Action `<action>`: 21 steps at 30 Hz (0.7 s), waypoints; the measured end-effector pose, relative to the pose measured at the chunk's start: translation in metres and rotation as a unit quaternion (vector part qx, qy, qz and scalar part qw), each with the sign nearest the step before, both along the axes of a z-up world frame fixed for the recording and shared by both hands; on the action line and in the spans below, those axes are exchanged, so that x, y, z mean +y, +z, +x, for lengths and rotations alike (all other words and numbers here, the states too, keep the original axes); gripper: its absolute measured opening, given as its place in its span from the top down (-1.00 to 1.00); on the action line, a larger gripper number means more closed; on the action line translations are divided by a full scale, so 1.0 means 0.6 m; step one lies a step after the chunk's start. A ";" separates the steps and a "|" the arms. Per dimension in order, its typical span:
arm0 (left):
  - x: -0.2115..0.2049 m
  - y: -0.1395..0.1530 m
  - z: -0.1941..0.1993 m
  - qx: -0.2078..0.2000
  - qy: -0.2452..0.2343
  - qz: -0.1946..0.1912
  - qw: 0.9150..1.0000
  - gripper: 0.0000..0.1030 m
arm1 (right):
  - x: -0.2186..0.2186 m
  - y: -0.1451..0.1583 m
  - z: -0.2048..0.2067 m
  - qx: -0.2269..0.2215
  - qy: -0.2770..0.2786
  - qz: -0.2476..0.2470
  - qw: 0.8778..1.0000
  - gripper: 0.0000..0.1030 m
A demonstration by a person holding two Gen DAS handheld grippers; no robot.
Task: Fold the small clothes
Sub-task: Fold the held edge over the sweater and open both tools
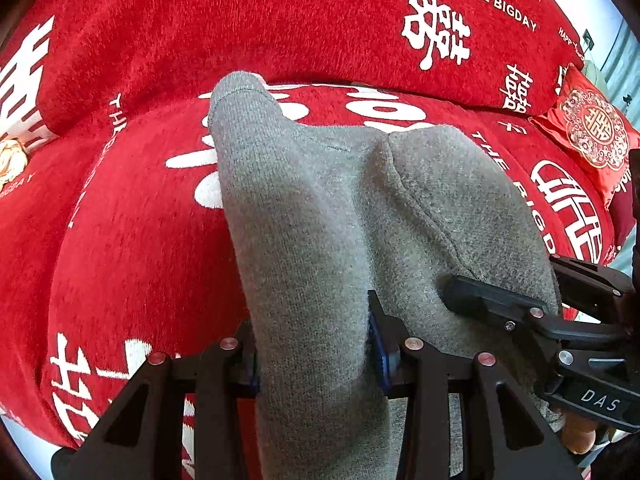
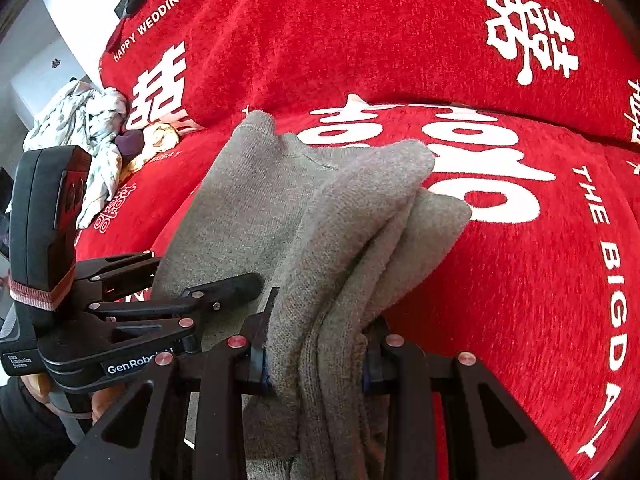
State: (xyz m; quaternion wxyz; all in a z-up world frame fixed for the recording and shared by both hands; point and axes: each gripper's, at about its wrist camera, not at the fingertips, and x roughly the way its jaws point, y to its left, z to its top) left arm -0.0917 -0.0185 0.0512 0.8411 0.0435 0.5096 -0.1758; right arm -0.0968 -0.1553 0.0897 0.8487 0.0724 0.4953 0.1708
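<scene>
A grey knitted garment (image 1: 320, 208) lies stretched over a red sofa seat (image 1: 140, 240). My left gripper (image 1: 314, 360) is shut on its near left part, cloth bunched between the jaws. My right gripper (image 2: 316, 356) is shut on the near right part, where several folded layers (image 2: 360, 240) stack between the jaws. Each gripper shows in the other's view: the right one (image 1: 520, 312) beside the cloth at right, the left one (image 2: 192, 300) at left. The garment's far corner (image 2: 256, 124) points to the sofa back.
The red sofa cover with white lettering (image 2: 520, 160) fills both views. A heap of pale patterned clothes (image 2: 88, 128) lies at the seat's left end. A red embroidered cushion (image 1: 592, 136) sits at the right end. A white wall (image 2: 60, 20) is behind.
</scene>
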 end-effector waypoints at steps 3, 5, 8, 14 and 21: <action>0.002 -0.002 -0.005 -0.004 0.001 -0.001 1.000 0.19 | 0.001 -0.002 -0.004 -0.003 -0.001 0.000 1.000 0.36; 0.005 -0.005 -0.006 -0.006 0.001 -0.005 1.000 0.19 | 0.002 -0.005 -0.006 -0.007 0.001 -0.004 1.000 0.36; 0.013 -0.013 -0.005 -0.005 0.003 -0.008 1.000 0.13 | -0.003 -0.012 -0.005 -0.006 0.001 -0.005 1.000 0.35; 0.046 -0.023 0.002 -0.007 0.040 -0.021 0.999 -0.74 | -0.043 -0.048 0.002 0.025 -0.027 0.029 0.999 0.19; 0.079 -0.016 -0.007 0.011 0.059 -0.038 0.997 -0.74 | -0.100 -0.059 -0.003 0.048 -0.091 0.077 0.992 -0.11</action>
